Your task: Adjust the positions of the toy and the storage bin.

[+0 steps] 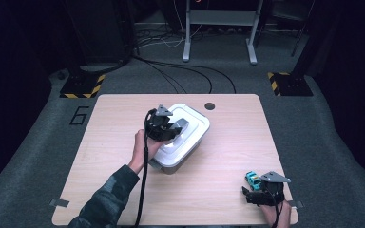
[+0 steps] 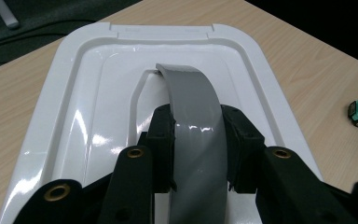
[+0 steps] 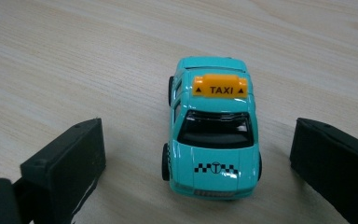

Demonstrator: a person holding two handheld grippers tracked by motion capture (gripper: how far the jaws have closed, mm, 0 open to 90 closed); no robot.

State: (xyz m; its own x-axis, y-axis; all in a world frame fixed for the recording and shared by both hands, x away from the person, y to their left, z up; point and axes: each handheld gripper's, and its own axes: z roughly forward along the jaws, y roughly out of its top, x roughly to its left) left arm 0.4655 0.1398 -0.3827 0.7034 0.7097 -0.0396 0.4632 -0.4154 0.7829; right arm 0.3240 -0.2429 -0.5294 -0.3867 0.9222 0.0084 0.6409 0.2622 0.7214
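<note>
Pale wood table (image 1: 123, 190) under dim light: at its middle sits my white box (image 1: 183, 137), lid on, its grey handle (image 2: 193, 116) pinched by my left gripper (image 1: 171, 130). I judge it rigid, glossy and slippery, so the handle is the spot to grip. At the near right, my right gripper (image 1: 251, 194) stands open around a small toy taxi (image 3: 212, 130), not touching it.

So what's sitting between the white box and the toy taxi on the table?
Nothing: in the high view, bare wooden table separates the white box from the toy taxi.
</note>
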